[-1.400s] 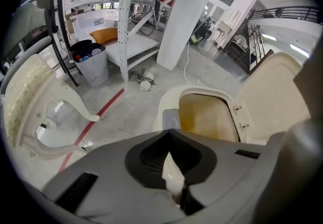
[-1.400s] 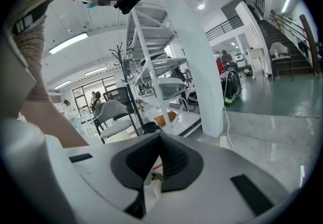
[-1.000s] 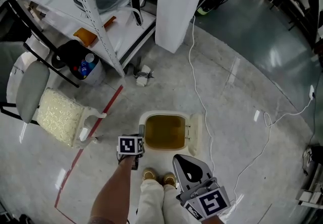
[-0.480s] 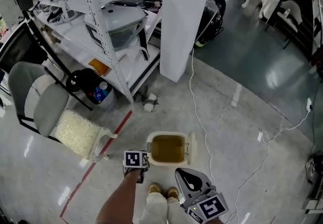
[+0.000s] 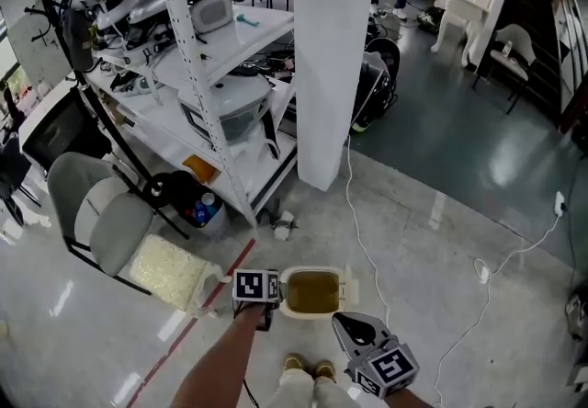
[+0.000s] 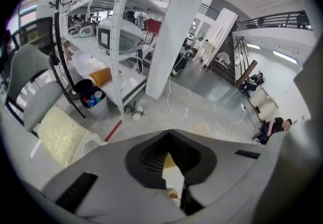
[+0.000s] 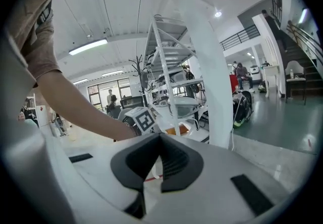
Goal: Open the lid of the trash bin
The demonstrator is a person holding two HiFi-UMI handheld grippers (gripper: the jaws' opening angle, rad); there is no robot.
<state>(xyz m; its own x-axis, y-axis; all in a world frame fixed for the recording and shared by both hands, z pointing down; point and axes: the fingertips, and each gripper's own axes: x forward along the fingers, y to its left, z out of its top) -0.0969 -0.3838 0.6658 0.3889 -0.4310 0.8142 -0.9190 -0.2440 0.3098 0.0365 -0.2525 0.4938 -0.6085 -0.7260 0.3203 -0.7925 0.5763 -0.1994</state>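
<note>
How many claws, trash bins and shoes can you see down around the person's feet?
Claws: 2 (left claw, right claw, both shut and empty)
Trash bins: 1 (cream trash bin, its lid flipped open)
Shoes: 2 (left shoe, right shoe)
Total: 5

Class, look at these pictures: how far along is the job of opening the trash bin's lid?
Done: the lid is swung back to the right of the trash bin, whose lined inside shows. In hand: nothing; the left hand-held gripper and the right hand-held gripper both have jaws together and empty. Left: nothing visible on the lid itself.
</note>
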